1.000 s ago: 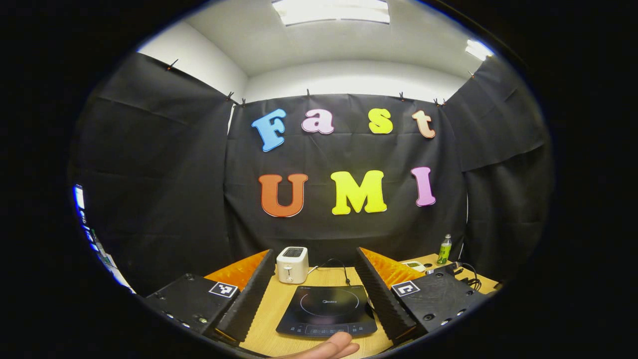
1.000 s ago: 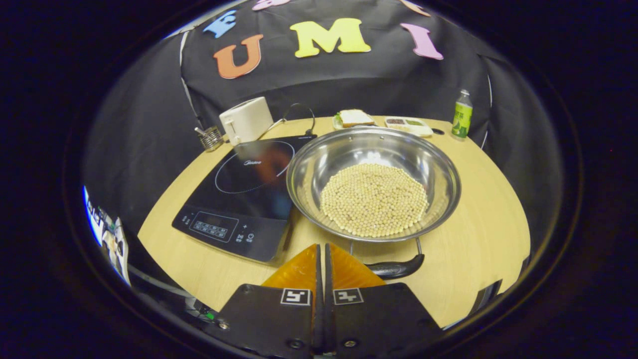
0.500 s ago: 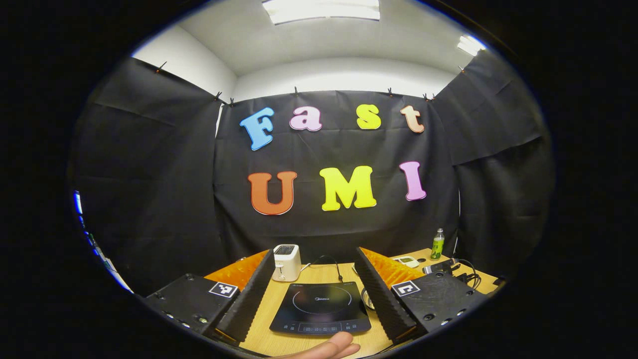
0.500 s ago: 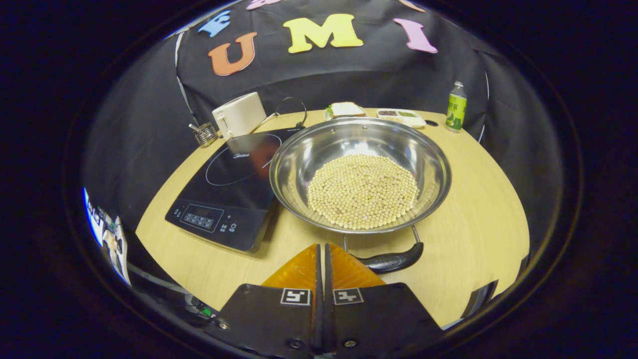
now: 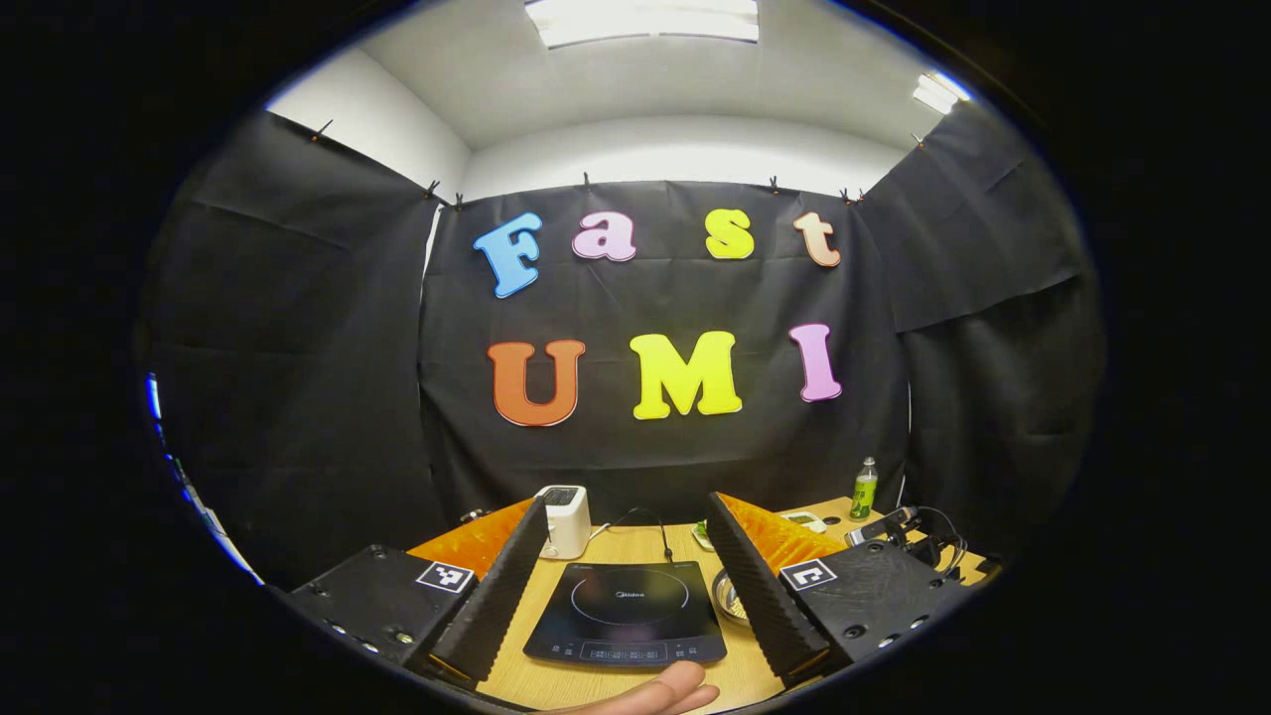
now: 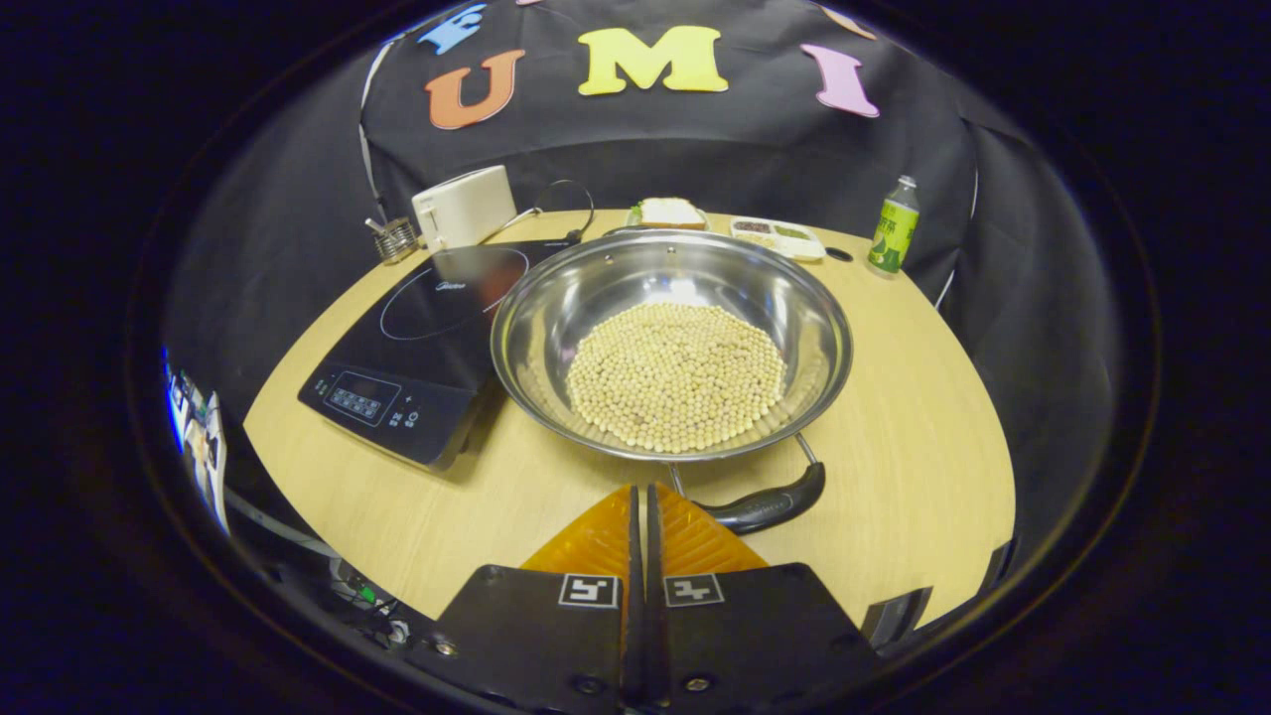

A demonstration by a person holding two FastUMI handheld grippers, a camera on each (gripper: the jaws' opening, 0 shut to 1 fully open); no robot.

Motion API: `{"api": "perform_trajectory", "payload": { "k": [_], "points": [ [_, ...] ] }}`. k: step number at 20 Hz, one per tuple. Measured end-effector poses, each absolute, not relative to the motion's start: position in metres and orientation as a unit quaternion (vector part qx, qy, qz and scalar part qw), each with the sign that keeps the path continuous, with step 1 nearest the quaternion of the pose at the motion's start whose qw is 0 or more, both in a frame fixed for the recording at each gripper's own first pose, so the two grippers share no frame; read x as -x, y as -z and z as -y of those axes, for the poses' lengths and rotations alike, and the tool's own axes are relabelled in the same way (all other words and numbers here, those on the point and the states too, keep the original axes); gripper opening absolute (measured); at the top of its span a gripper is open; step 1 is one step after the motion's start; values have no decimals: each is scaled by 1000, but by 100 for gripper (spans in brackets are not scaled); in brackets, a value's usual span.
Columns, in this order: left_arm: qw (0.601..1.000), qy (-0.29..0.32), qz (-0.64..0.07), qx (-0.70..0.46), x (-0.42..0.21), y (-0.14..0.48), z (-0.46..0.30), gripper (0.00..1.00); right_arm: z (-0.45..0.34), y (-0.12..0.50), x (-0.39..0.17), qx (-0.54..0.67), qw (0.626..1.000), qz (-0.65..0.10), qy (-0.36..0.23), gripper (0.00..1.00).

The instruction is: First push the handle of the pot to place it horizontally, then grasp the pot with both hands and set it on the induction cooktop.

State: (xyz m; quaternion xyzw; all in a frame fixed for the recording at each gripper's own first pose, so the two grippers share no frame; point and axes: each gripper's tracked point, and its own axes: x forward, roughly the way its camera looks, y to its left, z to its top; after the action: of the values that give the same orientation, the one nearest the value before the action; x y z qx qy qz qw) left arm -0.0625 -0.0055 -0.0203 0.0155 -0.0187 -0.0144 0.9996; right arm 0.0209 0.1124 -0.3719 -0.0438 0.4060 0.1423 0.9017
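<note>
Standing on the round pale-wood tabletop (image 6: 923, 397), the wide shiny steel pot (image 6: 671, 343) of pale beans sits at the centre of the right gripper view, its black handle (image 6: 765, 506) at 6 o'clock. The black glass induction cooktop (image 6: 417, 338) lies just beside it at 9 o'clock; its printed brand is too small to read. Black cloth walls the booth under a white ceiling. The right hand-held gripper (image 6: 640, 511) is pressed together, empty. The left hand-held gripper (image 5: 621, 536) is spread wide above the cooktop.
</note>
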Motion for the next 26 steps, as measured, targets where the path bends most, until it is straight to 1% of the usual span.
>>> {"api": "perform_trajectory", "payload": {
  "k": [1,4,5,6,7,8,9,13,14,15,16,17,18,19,20,23,24,25,26],
  "points": [
    [1000,16,18,-17,62,21,7,96,-108,372,-22,44,902,-405,-141,0],
    [1000,18,12,-21,63,25,10,96,-93,372,-26,42,902,-408,-133,0],
    [1000,19,12,-21,63,26,10,96,-88,372,-28,40,902,-409,-131,4],
    [1000,20,11,-21,63,26,12,96,-85,372,-30,36,902,-411,-129,4],
    [999,22,11,-21,64,27,13,96,-79,372,-32,32,902,-412,-127,1],
    [999,23,11,-21,64,27,14,96,-74,371,-34,31,902,-413,-124,0],
    [999,23,11,-19,64,27,15,96,-67,370,-37,29,902,-413,-121,4],
    [999,30,12,-16,65,29,22,96,-39,367,-53,35,906,-408,-104,4],
    [999,32,11,-16,65,31,24,96,-34,366,-58,40,908,-405,-104,4],
    [999,34,11,-17,64,31,26,96,-30,364,-65,47,911,-396,-107,0],
    [999,36,10,-18,64,32,28,96,-21,363,-74,55,914,-389,-100,0],
    [999,38,10,-17,64,33,30,96,-14,362,-80,61,917,-383,-96,4],
    [999,42,11,-15,64,34,32,96,-9,362,-87,64,919,-378,-96,4],
    [999,45,10,-11,63,35,34,96,-4,363,-93,66,920,-375,-96,0],
    [999,47,9,-8,62,36,37,96,0,362,-99,68,921,-371,-96,4],
    [999,51,2,-3,55,45,40,96,10,363,-118,84,928,-353,-90,4],
    [999,49,-1,-3,52,49,40,96,12,364,-124,88,929,-348,-89,4],
    [999,46,-6,-2,48,53,39,96,13,365,-130,89,931,-345,-87,0],
    [999,42,-11,0,45,57,39,96,14,366,-134,88,931,-342,-86,0]
  ]
}}
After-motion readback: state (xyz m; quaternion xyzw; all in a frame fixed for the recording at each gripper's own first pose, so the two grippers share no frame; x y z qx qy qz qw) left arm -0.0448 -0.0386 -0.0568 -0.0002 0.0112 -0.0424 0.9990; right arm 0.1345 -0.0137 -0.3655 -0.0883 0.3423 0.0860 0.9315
